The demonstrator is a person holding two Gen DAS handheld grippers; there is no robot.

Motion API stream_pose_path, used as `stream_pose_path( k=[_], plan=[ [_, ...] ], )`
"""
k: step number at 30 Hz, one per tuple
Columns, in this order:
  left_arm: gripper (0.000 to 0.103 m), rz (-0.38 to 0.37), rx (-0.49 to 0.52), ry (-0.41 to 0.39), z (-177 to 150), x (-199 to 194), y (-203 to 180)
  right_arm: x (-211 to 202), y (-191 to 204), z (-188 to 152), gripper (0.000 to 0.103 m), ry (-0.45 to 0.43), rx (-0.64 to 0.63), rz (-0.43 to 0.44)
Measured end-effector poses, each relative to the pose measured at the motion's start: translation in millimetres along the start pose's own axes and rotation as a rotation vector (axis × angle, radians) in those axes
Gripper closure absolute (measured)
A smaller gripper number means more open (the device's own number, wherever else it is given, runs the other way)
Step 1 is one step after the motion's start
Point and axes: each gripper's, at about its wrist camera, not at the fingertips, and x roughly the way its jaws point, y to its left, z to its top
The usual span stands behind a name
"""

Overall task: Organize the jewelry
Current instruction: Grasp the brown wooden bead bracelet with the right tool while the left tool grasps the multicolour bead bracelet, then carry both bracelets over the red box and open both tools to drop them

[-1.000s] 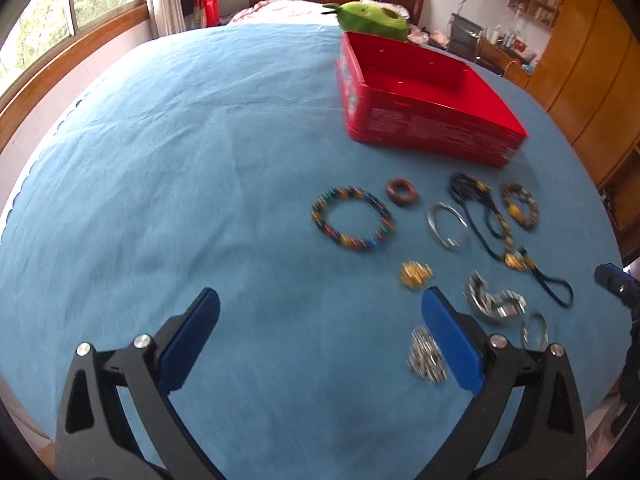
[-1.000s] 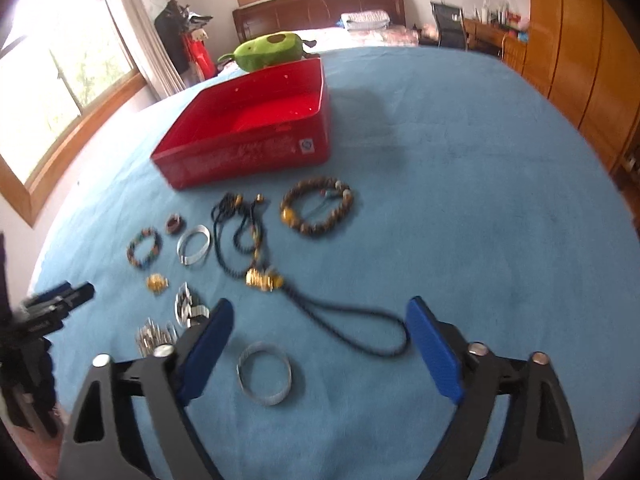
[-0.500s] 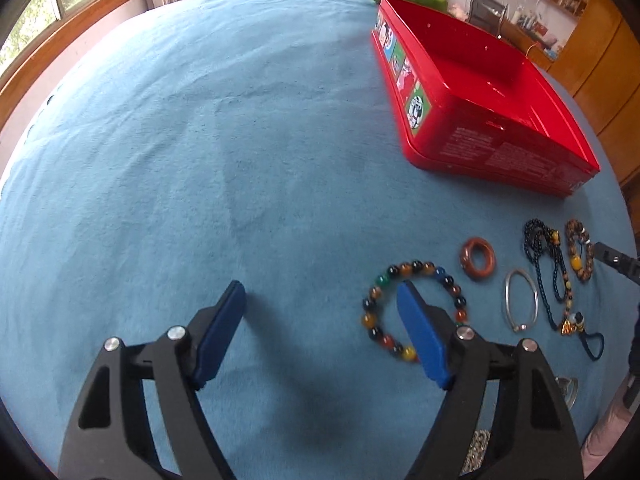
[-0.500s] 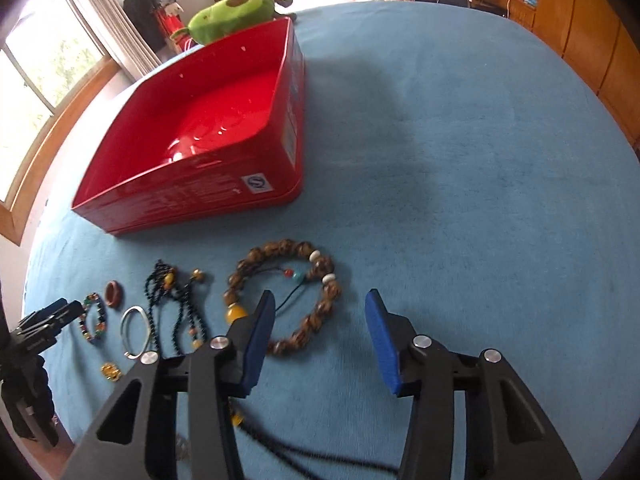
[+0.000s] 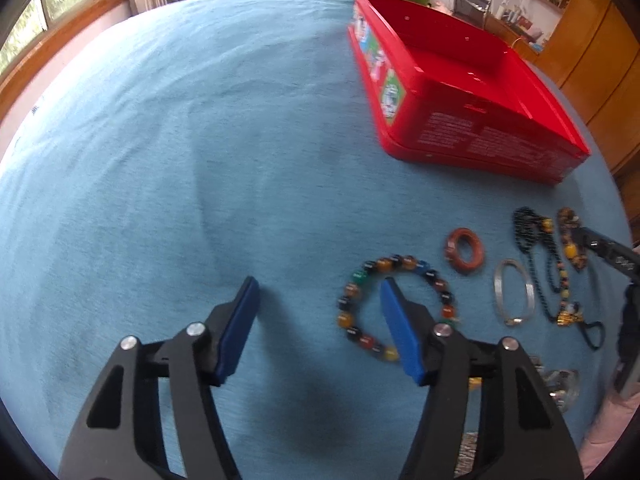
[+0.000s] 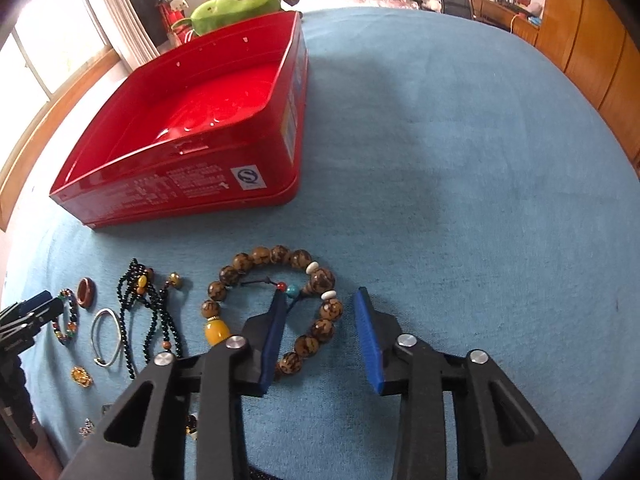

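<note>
Jaws on both sides have just been narrowing. The left gripper stands half spread and holds nothing: its right finger has come down inside the loop of the multicoloured bead bracelet, while its left finger sits on bare blue cloth well outside the loop, so one side of the bracelet lies between the pads without being pressed. A second ago this gripper looked out over the whole spread of jewelry from farther back; now it is low and close over that one bracelet.

The right gripper has drawn in further and straddles the right side of the brown wooden bead bracelet. Its left finger is inside the ring, its right finger just outside, and the beads sit between the pads with a gap visible on the outer side, so nothing is clamped yet. It too has dropped from a wide view onto its target.

Both hands seem to be at the point of picking, one bracelet each. The red tin box stands open and empty beyond the jewelry, the likely place for each piece. On the cloth between the two bracelets lie the reddish-brown ring, silver bangle and black bead necklace.
</note>
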Motion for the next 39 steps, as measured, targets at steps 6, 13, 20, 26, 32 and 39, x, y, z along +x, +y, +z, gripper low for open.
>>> stream_pose_path(
  k=[6,13,20,26,32,39],
  plan=[
    [0.074,-0.024,0.025,0.012,-5,1,-19,-4,0,-2,0.088,0.003,-0.001,0.022],
    [0.097,-0.062,-0.003,-0.024,-10,-4,-24,-6,-4,-1,0.092,0.002,0.020,0.092],
    [0.097,-0.091,-0.012,-0.148,-15,-36,-24,-34,-11,-3,0.092,-0.066,0.031,0.178],
    [0.097,-0.159,-0.028,-0.162,-12,-47,-21,-58,-8,-7,0.092,-0.102,0.013,0.262],
    [0.097,-0.190,-0.010,-0.205,-20,-73,-19,-70,-1,-6,0.092,-0.117,0.010,0.322],
    [0.097,-0.192,0.009,-0.242,-10,-99,-26,-86,3,1,0.092,-0.136,-0.005,0.319]
  ],
)
